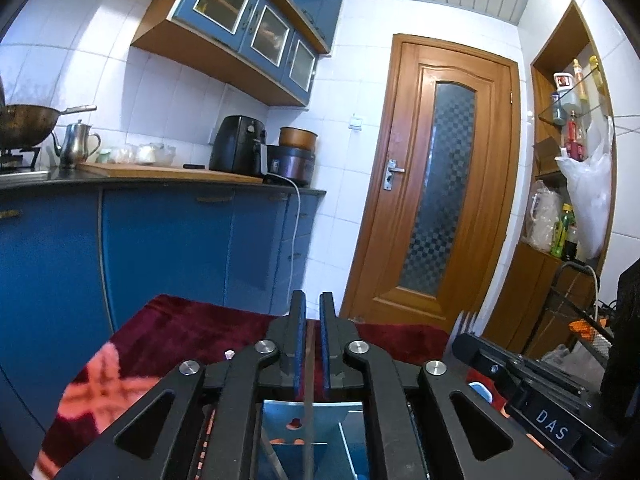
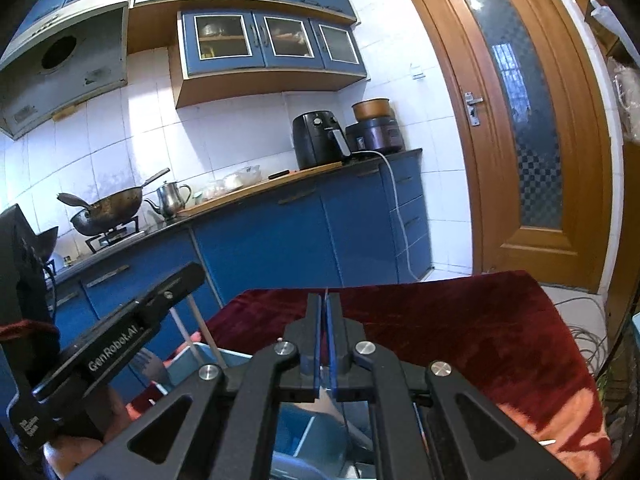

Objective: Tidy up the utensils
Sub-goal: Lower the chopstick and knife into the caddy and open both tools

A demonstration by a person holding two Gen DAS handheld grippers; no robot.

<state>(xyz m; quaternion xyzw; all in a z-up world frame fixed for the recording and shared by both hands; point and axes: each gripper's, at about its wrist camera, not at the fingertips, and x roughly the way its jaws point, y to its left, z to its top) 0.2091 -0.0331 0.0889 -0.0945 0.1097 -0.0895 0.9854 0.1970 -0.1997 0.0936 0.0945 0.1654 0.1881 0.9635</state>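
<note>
Left claw (image 1: 313, 308) clenched on a thin utensil handle (image 1: 308, 400), the shaft running down between its blue pads toward a blue tray (image 1: 352, 452) below; in the right wrist view 2 pale sticks (image 2: 200, 320) rise from it; right claw (image 2: 325, 308) clenched on a thin metal utensil (image 2: 327, 376), which the left wrist view shows to be a fork, tines (image 1: 467, 320) up; both claws hang over the table's dark red cloth (image 2: 460, 320); tray sits on that cloth, under the claws.
</note>
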